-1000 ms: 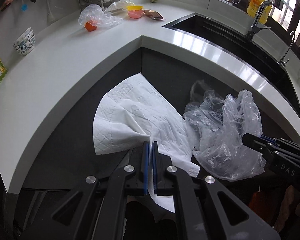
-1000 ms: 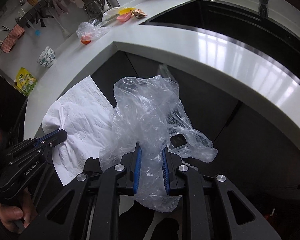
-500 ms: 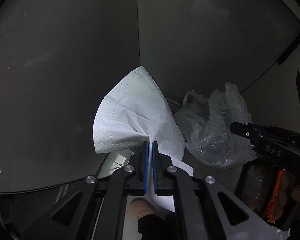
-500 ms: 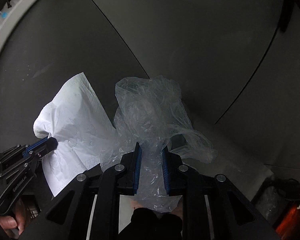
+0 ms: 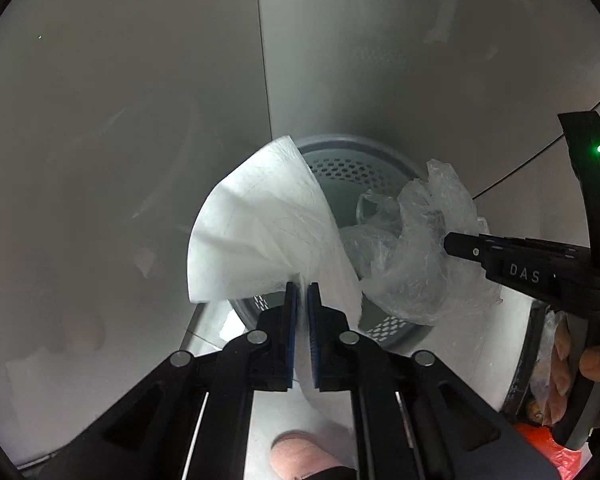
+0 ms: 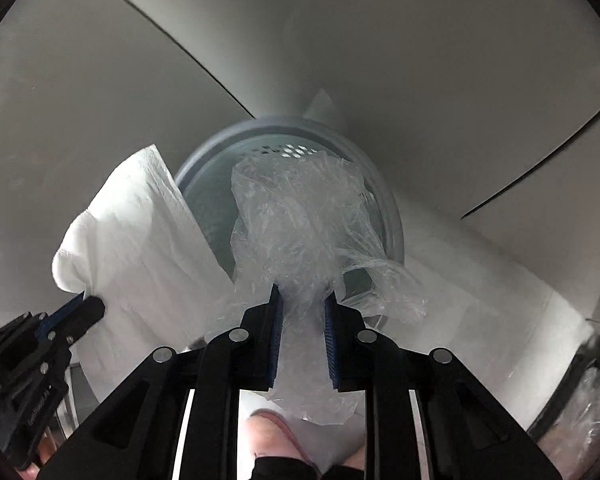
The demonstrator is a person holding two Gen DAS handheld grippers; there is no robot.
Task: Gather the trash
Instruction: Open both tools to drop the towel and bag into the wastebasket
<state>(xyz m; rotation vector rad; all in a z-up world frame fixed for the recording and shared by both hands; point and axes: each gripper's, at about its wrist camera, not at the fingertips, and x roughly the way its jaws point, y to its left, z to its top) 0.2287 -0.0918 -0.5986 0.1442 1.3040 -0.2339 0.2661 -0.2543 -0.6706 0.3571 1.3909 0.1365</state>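
- Both hands are now down low; the desk seen before is gone from view
- The left gripper (image 5: 303,294) jaws, just loosening, are pinching the paper towel (image 5: 260,236) over the bin (image 6: 392,224)
- The right gripper (image 6: 302,312) jaws are squeezing the plastic bag (image 6: 300,216) there too, ready for dropping

White paper towel (image 5: 260,236) and crumpled clear plastic bag (image 6: 300,224) hang above grey perforated bin (image 5: 352,168).

Both tools point steeply downward side by side, left tool (image 5: 303,294) nearly closed, right tool (image 6: 302,306) parted slightly wider.
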